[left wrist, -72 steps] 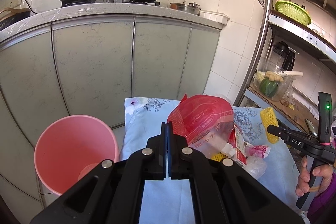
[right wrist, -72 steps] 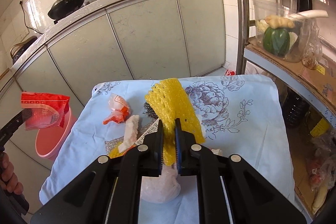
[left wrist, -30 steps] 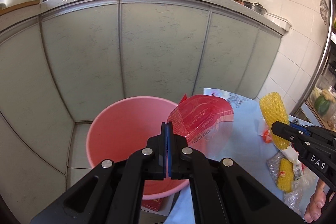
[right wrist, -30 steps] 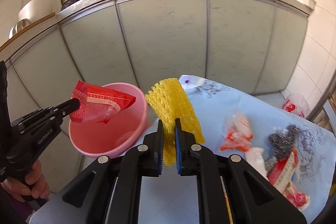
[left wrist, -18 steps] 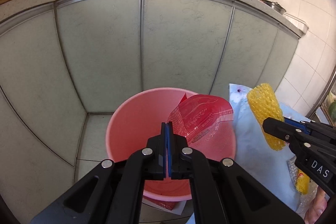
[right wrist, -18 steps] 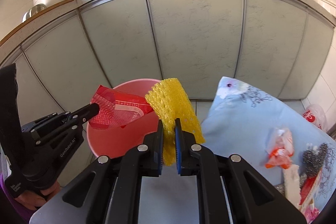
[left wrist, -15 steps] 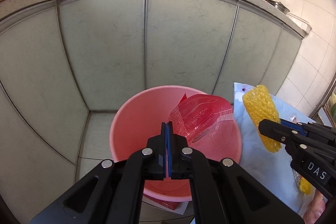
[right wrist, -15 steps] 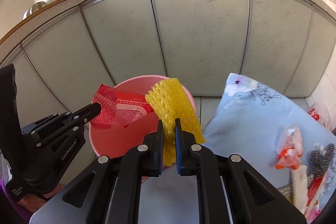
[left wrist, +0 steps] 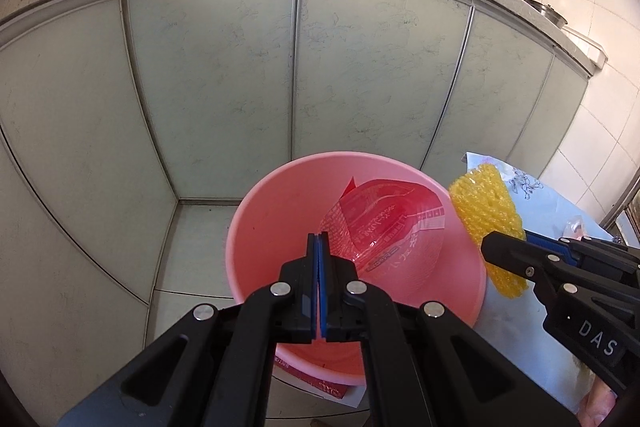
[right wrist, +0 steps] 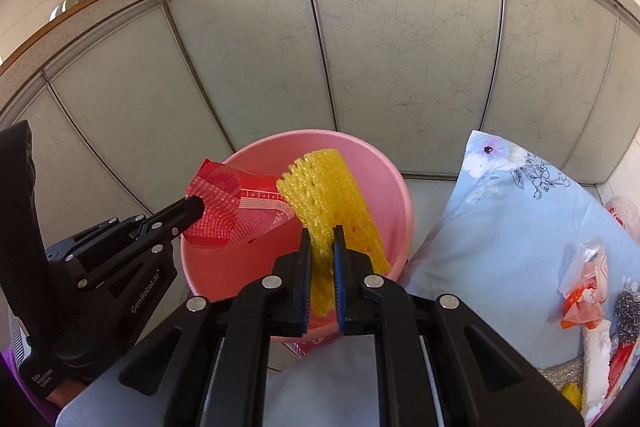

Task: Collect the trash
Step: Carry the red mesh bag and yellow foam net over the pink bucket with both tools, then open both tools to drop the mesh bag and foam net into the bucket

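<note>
We hold the left gripper (left wrist: 319,247) with its jaws clamped on a red plastic wrapper (left wrist: 384,223), which hangs over the open pink bucket (left wrist: 256,227). Our right gripper (right wrist: 321,247) has its jaws pinched on a yellow foam net (right wrist: 328,195), also above the bucket. More scraps (right wrist: 584,291) lie on the floral cloth (right wrist: 500,219) beside it.

We list two hand-held grippers, matte black plastic with angular cut-out arms. Left gripper (left wrist: 319,247): blue pads (left wrist: 319,279), silver screw heads, "GenRobot.AI" printed along its side. Right gripper (right wrist: 321,247): blue ribbed pads (right wrist: 337,291), silver screws, white "DAS" lettering. We note a purple sleeve (right wrist: 18,393) at the handle.
</note>
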A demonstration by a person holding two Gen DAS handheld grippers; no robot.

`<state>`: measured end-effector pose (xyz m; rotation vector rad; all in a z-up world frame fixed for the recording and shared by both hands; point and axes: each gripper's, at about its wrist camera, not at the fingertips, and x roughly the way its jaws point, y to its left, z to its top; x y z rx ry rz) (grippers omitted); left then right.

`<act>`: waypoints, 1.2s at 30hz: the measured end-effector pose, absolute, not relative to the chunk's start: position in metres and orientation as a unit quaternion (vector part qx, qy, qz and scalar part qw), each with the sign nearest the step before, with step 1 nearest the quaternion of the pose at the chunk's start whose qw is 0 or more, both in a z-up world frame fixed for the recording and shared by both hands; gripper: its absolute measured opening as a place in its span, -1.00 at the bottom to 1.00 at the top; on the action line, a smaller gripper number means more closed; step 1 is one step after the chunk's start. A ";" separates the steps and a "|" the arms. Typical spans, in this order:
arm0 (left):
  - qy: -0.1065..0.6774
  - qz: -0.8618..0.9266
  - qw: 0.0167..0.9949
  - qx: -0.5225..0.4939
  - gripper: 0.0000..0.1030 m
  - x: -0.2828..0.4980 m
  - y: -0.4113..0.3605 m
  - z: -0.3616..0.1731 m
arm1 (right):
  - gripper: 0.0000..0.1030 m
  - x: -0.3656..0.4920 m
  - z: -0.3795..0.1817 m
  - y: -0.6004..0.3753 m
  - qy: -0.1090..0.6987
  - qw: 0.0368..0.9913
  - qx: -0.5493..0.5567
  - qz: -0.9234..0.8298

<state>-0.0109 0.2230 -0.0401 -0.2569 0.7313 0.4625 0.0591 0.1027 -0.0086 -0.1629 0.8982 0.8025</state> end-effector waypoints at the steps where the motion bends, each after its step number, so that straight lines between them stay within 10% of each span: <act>1: 0.352 0.223 0.900 -0.124 -1.00 -0.012 0.223 -0.040 | -0.81 0.060 -0.008 0.102 0.423 0.821 -0.076 0.376; 23: 0.361 0.237 0.893 -0.127 -0.99 -0.009 0.229 -0.048 | -0.80 0.058 -0.021 0.126 0.432 0.810 -0.103 0.382; 27: 0.368 0.237 0.889 -0.139 -0.93 -0.007 0.235 -0.054 | -0.31 0.064 -0.028 0.128 0.442 0.809 -0.104 0.374; 36: 0.366 0.225 0.889 -0.158 -0.20 -0.009 0.243 -0.056 | -0.13 0.072 -0.030 0.118 0.446 0.810 -0.090 0.369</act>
